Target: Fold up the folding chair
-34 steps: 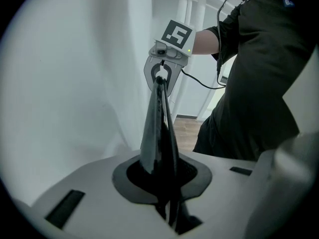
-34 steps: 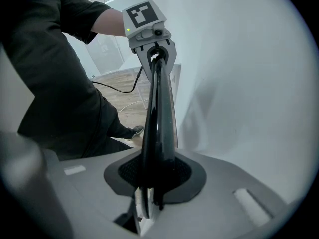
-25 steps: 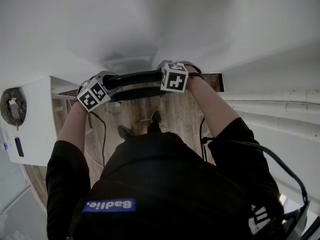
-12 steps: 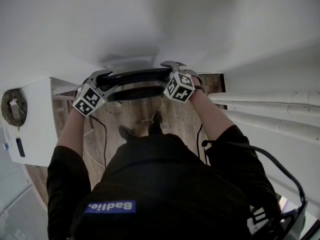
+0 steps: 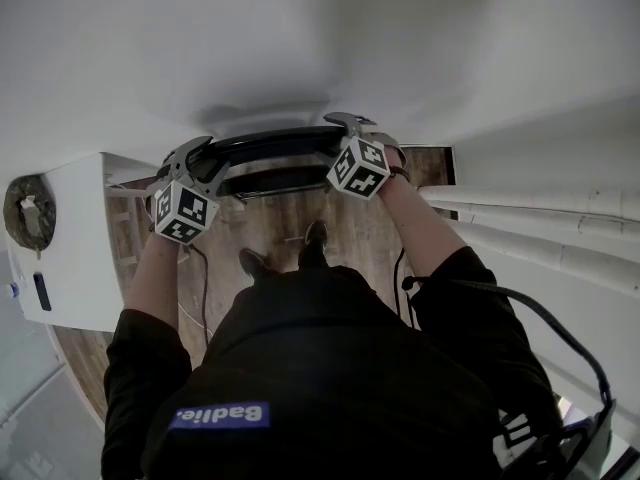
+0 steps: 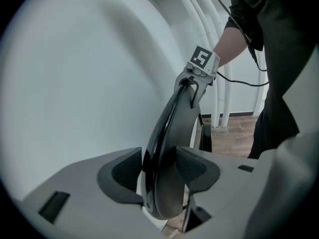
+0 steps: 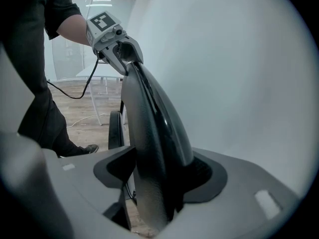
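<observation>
Between the pads of the left tool (image 6: 158, 169) and right tool (image 7: 158, 173) runs the folding chair's black top rail (image 5: 275, 150). Both tools' jaws have just been opening and no longer squeeze it. Folded flat, the chair stands on the wooden floor (image 5: 270, 233) near the white wall (image 5: 300, 38). Unheld, it could slide or topple if it leans badly.
</observation>
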`<control>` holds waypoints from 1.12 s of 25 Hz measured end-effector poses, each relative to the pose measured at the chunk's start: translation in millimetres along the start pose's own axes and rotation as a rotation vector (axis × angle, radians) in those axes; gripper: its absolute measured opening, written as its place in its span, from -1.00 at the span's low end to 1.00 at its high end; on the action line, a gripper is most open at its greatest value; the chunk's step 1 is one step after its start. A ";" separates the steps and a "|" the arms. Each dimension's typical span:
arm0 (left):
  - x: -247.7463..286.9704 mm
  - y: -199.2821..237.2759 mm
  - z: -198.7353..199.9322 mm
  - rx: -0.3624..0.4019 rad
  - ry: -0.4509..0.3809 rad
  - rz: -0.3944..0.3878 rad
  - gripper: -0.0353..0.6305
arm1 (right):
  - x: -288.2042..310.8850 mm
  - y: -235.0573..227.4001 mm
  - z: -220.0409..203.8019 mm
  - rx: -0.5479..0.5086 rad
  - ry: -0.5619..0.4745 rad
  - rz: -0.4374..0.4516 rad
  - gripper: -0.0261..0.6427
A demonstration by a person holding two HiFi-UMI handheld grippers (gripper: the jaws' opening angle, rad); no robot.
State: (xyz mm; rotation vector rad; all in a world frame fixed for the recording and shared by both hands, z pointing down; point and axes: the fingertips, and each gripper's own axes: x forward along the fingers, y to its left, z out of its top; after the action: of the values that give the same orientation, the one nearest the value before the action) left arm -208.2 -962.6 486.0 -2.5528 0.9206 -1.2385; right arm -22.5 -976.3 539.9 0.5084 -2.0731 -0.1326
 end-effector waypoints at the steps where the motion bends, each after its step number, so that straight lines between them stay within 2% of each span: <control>1: 0.4 1.6 -0.9 0.000 0.002 0.013 -0.31 | 1.4 -1.7 0.4 0.002 0.002 -0.005 -0.15; 7: 11.5 14.6 0.9 -0.022 0.007 0.010 -0.31 | 2.9 -19.1 -0.5 0.008 -0.002 -0.078 -0.06; 19: 31.7 35.2 0.5 -0.038 0.023 0.017 -0.31 | 0.2 -47.8 -2.9 -0.043 0.000 -0.356 0.05; 28: 41.4 48.3 -1.4 -0.065 0.050 0.058 -0.31 | 1.4 -59.6 -2.1 -0.073 0.032 -0.458 0.06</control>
State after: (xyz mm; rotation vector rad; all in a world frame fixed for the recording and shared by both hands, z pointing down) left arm -212.1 -1025.5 495.3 -2.5349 1.0544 -1.2822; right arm -3.4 -1030.7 524.6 0.9264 -1.8818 -0.4626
